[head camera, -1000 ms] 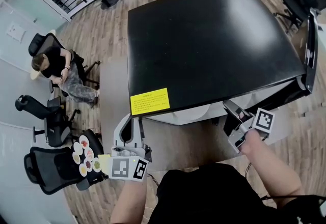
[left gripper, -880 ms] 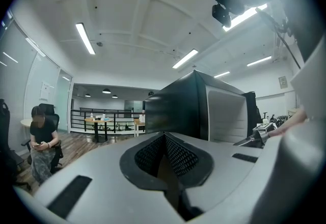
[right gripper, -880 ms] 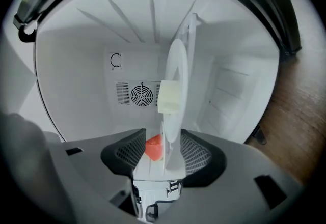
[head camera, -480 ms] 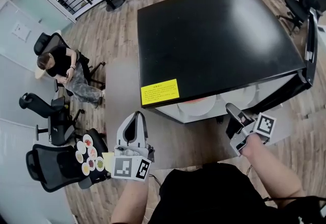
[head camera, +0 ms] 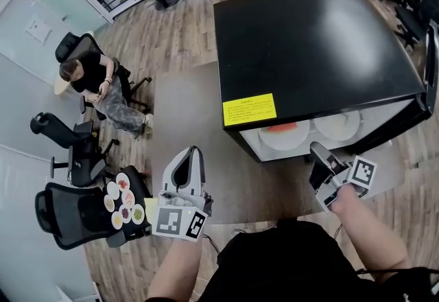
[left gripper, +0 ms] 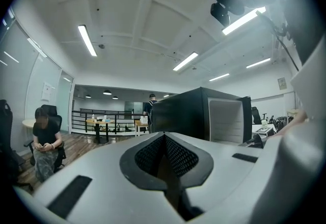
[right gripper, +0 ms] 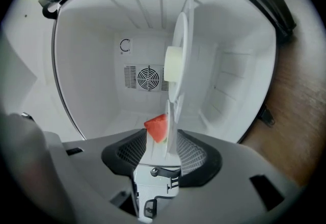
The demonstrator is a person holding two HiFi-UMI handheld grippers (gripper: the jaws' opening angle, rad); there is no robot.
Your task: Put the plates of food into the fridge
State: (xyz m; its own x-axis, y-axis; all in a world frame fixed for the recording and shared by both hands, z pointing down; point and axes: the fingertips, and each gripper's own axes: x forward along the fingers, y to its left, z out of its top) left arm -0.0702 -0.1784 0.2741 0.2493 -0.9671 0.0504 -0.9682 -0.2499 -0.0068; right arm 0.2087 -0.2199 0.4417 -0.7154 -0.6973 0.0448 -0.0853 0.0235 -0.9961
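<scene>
A black fridge stands with its front open, and two white plates lie inside; the left plate carries red food. My right gripper hovers just before the opening. In the right gripper view a white plate shows edge-on with a red wedge and a pale block on it. Its near rim lies between the jaws of my right gripper, which have just been opening and do not press on it. My left gripper is shut and empty, left of the fridge.
The fridge door hangs open at the right edge. A seated person and several office chairs are at the left. One chair beside my left hand holds a tray of small dishes. Wooden floor lies all around.
Both grippers have drawn back a little from the fridge front. The right gripper has come out of the opening, and the two plates inside now show more fully.
</scene>
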